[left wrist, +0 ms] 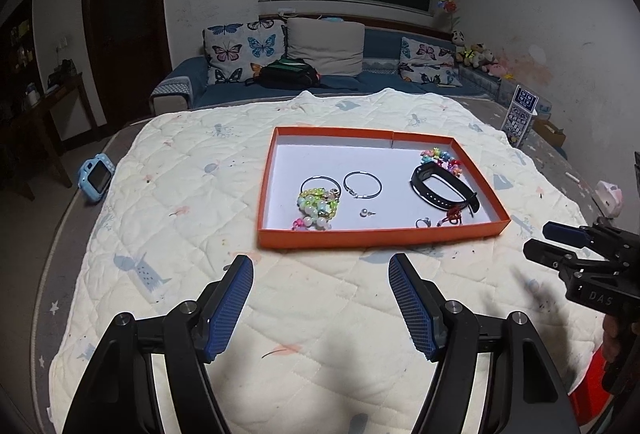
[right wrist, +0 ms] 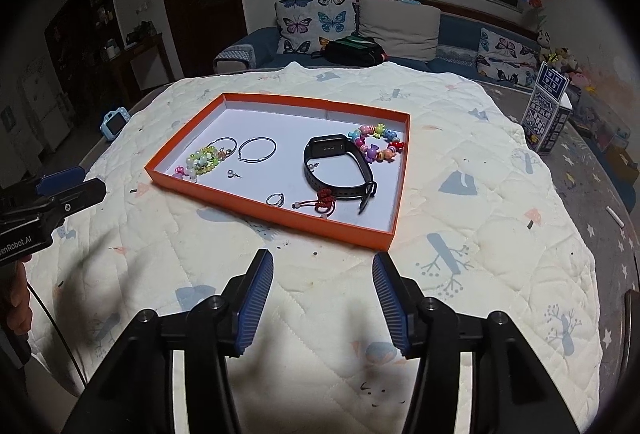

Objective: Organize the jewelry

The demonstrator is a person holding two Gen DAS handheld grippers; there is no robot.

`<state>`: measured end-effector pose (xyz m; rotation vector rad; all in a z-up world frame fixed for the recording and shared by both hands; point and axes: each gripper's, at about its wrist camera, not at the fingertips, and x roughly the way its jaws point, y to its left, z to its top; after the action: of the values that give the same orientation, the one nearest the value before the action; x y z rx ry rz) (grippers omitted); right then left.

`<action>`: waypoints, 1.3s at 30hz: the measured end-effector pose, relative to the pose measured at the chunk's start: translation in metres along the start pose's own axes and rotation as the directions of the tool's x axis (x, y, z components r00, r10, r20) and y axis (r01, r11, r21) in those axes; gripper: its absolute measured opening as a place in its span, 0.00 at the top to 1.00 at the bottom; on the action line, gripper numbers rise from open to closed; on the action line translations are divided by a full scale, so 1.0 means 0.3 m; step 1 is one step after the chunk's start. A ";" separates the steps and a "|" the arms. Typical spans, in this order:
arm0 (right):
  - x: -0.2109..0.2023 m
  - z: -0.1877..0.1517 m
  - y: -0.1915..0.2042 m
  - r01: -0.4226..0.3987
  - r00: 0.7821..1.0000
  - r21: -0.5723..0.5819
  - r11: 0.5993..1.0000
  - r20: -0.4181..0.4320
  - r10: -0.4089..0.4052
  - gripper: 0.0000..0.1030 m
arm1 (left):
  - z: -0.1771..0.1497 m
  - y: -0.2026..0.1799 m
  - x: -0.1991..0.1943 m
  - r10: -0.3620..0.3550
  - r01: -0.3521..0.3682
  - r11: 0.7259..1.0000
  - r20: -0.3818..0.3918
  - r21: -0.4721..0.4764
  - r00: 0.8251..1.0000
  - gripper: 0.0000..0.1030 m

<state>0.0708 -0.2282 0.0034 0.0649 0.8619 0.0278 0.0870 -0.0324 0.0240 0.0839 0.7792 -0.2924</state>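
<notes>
An orange tray [left wrist: 376, 234] [right wrist: 276, 215] with a white floor lies on the quilt. In it are a black watch band [left wrist: 440, 189] [right wrist: 340, 169], a colourful bead bracelet [left wrist: 442, 157] [right wrist: 376, 143], a pale green bead bracelet [left wrist: 318, 205] [right wrist: 204, 159], two thin hoops [left wrist: 362, 185] [right wrist: 257, 149], a small ring [left wrist: 422, 222] [right wrist: 275, 198], a pearl stud [left wrist: 365, 212] [right wrist: 233, 173] and a red knotted cord [left wrist: 452, 218] [right wrist: 322, 202]. My left gripper [left wrist: 322, 266] is open and empty in front of the tray. My right gripper [right wrist: 323, 262] is open and empty, near the tray's front corner.
The cream quilt [left wrist: 200, 213] covers a round table. A blue toy camera [left wrist: 96, 175] lies at its left edge, a printed box [left wrist: 520, 119] and a pink item [left wrist: 608, 195] at the right. A sofa with cushions and a black bag [left wrist: 288, 73] stands behind.
</notes>
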 end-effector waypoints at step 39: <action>-0.044 -0.019 0.012 -0.011 1.000 0.020 1.000 0.020 0.010 0.41 | -0.069 0.012 -0.001 0.005 -0.005 1.000 -0.026 -0.012 1.000 0.17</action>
<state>0.0579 -0.2251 0.0101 0.0884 0.8422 0.0285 0.0740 -0.0250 0.0095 0.0786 0.8065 -0.2824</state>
